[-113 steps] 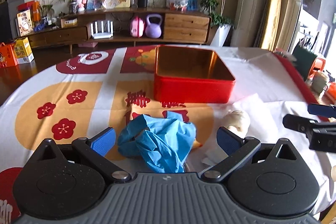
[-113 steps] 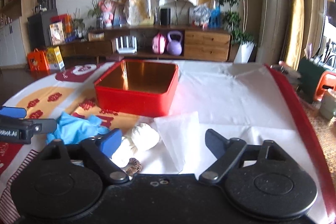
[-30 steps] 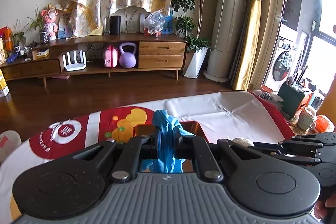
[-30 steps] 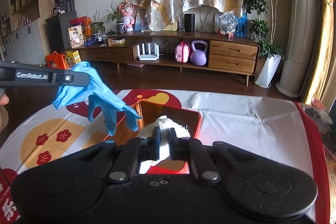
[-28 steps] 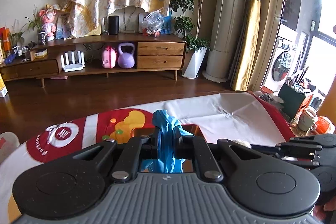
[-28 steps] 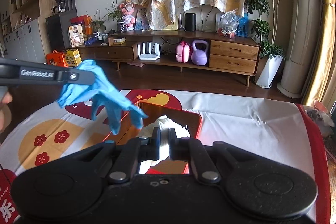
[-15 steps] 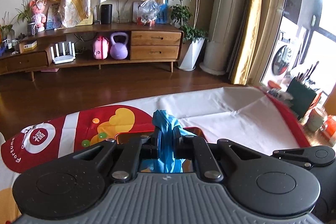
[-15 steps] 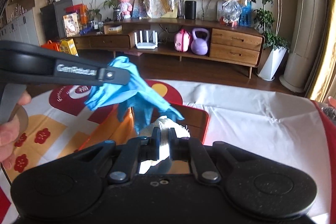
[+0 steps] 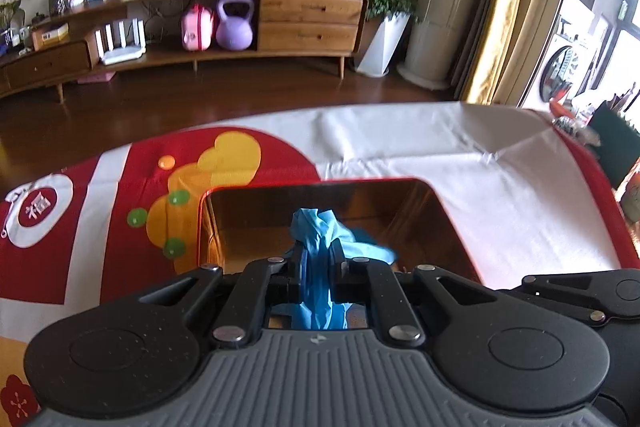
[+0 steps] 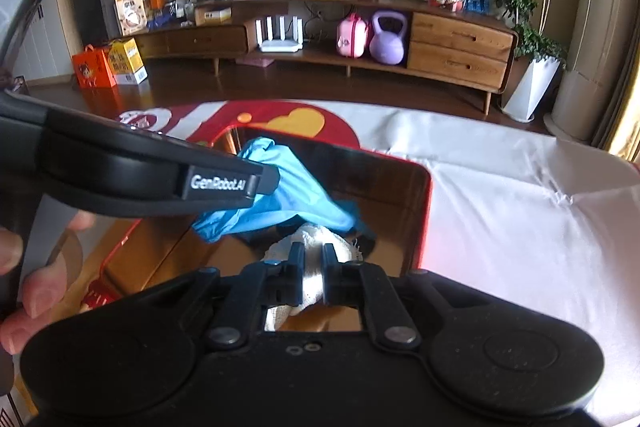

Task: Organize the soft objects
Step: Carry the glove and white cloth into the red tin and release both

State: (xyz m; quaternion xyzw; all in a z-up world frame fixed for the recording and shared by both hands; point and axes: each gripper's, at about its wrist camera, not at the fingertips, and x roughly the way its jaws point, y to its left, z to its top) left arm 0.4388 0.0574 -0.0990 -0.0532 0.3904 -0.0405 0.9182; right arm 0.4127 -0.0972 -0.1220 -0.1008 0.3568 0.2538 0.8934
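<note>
Tin (image 9: pixel 448 215) sits on tabletop (image 9: pixel 500 195), open side up. Left tongs (image 9: pixel 316 267) hold glove (image 9: pixel 320 239) over tin; right tongs (image 10: pixel 312 263) hold cloth (image 10: pixel 316 243) over tin, just right of and below glove. Sideboard (image 10: pixel 460 47) behind tabletop, across the floor.

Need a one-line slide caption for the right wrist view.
Right gripper holds a white cloth over the red tin beside the left gripper's blue glove.
</note>
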